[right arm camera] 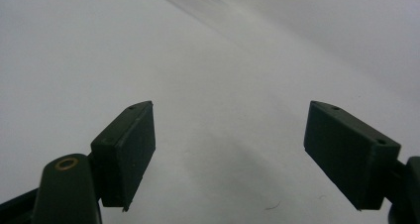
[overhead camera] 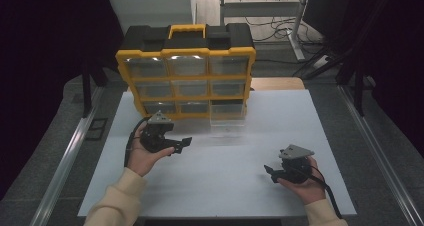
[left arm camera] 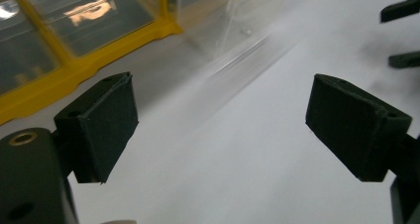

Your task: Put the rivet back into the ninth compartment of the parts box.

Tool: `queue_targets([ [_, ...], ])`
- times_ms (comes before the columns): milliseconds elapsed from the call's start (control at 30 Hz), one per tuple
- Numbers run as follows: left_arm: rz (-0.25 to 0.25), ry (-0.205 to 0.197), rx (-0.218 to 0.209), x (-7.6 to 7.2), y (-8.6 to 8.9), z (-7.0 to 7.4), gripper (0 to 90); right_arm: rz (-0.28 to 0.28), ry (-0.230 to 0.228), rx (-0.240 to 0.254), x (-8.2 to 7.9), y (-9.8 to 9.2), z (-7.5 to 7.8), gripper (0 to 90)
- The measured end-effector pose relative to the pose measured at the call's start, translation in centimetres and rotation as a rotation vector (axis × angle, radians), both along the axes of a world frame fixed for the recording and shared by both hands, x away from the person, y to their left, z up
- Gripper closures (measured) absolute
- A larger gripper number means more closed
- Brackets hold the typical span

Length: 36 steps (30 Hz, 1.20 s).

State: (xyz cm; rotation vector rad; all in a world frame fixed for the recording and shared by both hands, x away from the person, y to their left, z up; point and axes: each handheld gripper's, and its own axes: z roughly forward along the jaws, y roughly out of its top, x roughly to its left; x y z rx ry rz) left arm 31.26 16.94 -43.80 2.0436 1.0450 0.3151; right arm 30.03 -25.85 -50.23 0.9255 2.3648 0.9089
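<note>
On the white table (overhead camera: 220, 181) stands a yellow-and-black drawer cabinet (overhead camera: 186, 68), and one clear drawer (overhead camera: 228, 117) sits pulled out at its bottom right corner, resting on the tabletop. The left gripper (overhead camera: 181, 143) hovers just in front of the cabinet — jaws spread wide, nothing between them. The right gripper (overhead camera: 270, 171) sits well apart, nearer the person, pointing left — jaws likewise spread and empty.
</note>
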Motion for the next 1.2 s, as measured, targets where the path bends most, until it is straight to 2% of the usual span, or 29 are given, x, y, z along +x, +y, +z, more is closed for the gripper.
queue_targets([
  [33, 0.0, 0.0, 0.0, 0.0, 0.0, 0.0, 13.0, 0.0, 0.0, 0.0, 0.0, 0.0, 0.0, 20.9],
  [100, 0.012, -0.008, 0.013, -1.1, 1.0, -0.4, 13.5, 0.0, 0.002, 0.002, 0.0, 0.0, 0.0, 20.8],
  [300, 0.019, -0.009, 0.039, -3.0, 2.5, -1.2, 13.9, -0.001, 0.005, 0.007, 0.1, 0.1, 0.0, 20.9],
  [500, 0.017, -0.005, 0.058, -4.2, 3.0, -2.1, 14.1, -0.001, 0.009, 0.028, 0.0, 0.2, 0.2, 20.9],
  [533, 0.013, -0.005, 0.079, -4.5, 3.1, -2.4, 14.0, 0.0, 0.01, 0.032, 0.0, 0.2, 0.2, 20.9],
  [600, 0.012, -0.002, 0.085, -4.9, 3.1, -2.8, 14.0, -0.001, 0.01, 0.035, 0.0, 0.2, 0.2, 20.9],
  [900, 0.03, 0.017, 0.077, -5.8, 4.0, -4.0, 13.7, -0.005, 0.009, 0.045, 0.0, 0.3, 0.3, 20.9],
  [933, 0.037, 0.018, 0.056, -6.0, 4.3, -4.0, 13.7, -0.006, 0.008, 0.044, 0.0, 0.3, 0.4, 20.9],
  [1133, 0.058, 0.027, 0.034, -6.0, 5.3, -4.6, 13.7, -0.007, 0.007, 0.043, 0.0, 0.5, 0.4, 20.9],
  [1200, 0.066, 0.036, 0.043, -6.0, 5.5, -5.1, 13.7, -0.007, 0.007, 0.043, -0.1, 0.5, 0.3, 20.9],
])
